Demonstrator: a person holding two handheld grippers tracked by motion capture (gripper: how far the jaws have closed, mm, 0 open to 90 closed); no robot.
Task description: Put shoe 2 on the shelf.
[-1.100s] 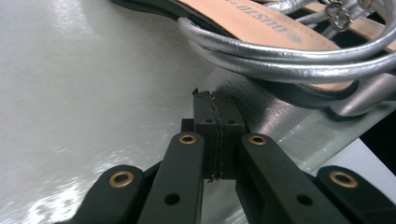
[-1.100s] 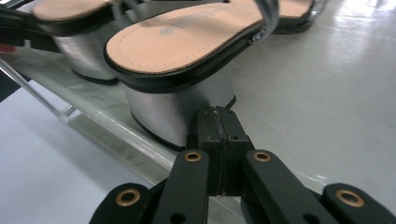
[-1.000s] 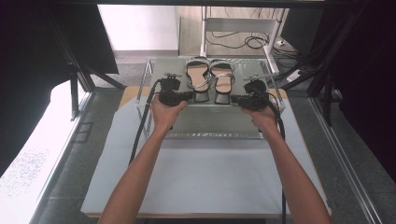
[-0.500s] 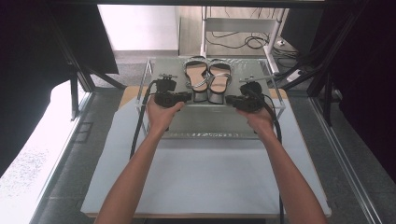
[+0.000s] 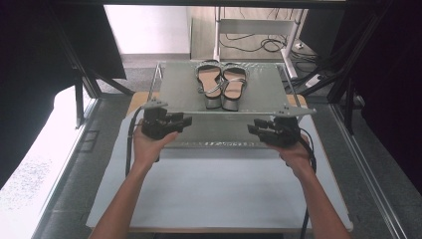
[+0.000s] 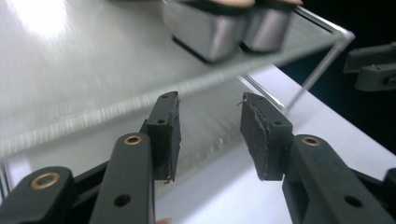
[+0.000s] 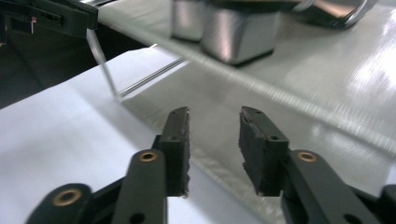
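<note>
2 grippers hang at the rack's near edge, left gripper [image 5: 185, 120] and right gripper [image 5: 251, 129], jaws having just been opening with nothing between them, probably released. Farther back, the sandals [image 5: 221, 83] sit mid-shelf [image 5: 174, 89], heels nearest. Lower shelf is hard to see.

We count two silver strappy block-heeled sandals [image 5: 221, 83], a single pair side by side on one two-tier rack of silvery metal mesh with thin wire legs [image 5: 179, 89]. Its shelves number two, upper and lower. Under it lies one white rectangular sheet [image 5: 219, 194]. We hold two black two-jaw grippers, left gripper [image 5: 185, 121] and right gripper [image 5: 252, 129].
</note>
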